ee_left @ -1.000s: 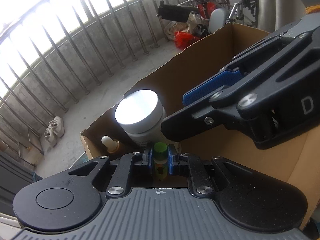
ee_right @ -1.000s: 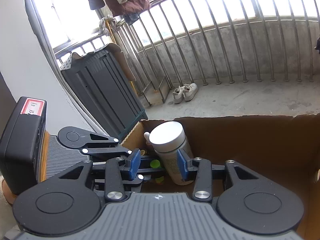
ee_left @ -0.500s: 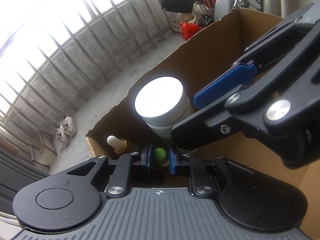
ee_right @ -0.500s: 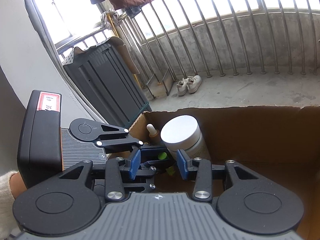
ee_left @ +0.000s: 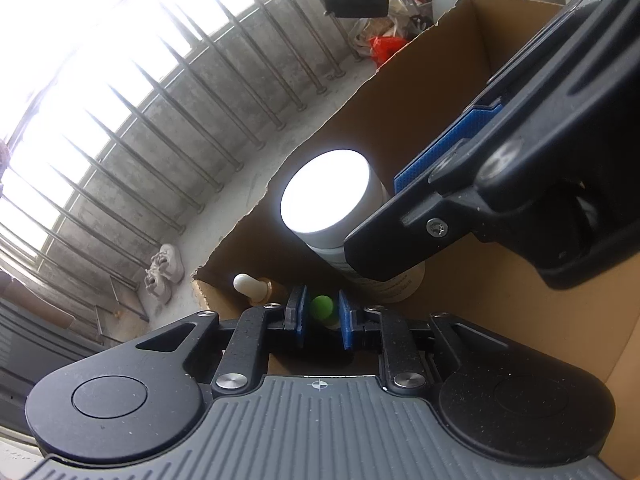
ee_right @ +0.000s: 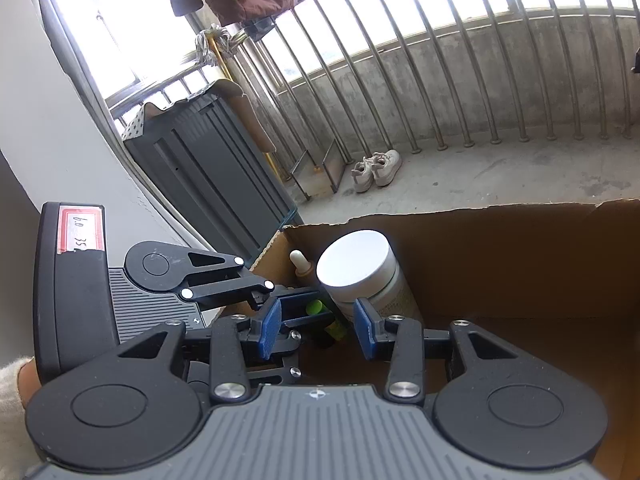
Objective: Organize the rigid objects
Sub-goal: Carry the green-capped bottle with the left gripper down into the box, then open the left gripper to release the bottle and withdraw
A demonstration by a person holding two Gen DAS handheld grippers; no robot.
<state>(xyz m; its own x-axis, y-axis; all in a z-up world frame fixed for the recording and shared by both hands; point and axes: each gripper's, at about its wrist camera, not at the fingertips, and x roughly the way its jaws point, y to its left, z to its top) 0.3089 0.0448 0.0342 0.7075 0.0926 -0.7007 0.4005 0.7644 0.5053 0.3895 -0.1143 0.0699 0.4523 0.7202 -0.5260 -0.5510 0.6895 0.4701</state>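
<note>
From my left wrist view, my left claw [ee_left: 323,322] points down into the cardboard box [ee_left: 420,92]. Its blue pads [ee_left: 298,316] stand narrow with a slight gap on each side of the small green-capped bottle [ee_left: 322,307], which sits between them and a little beyond, inside the box; the pads do not seem to press on it. Just left of the claw tips and further in stands a dropper bottle [ee_left: 248,285] with a white bulb, near the box's torn corner. Ahead and to the right rises the big white-lidded jar [ee_left: 326,196], upright. My right claw [ee_left: 448,172] reaches in from the right, its nearer black finger crossing in front of the jar's body.

From my right wrist view, my right claw [ee_right: 318,328] is partly open, the pads well apart with nothing gripped. The jar [ee_right: 356,266] stands just beyond the right pad, and I cannot tell whether that pad touches it. The green-capped bottle [ee_right: 315,307] shows between my pads, further in. My left claw [ee_right: 276,296] comes in from the left, down by that bottle. The dropper bottle [ee_right: 298,260] stands in the box's [ee_right: 500,248] far left corner. Beyond the box, a pair of pale shoes [ee_right: 376,166] lies by the railing.
</note>
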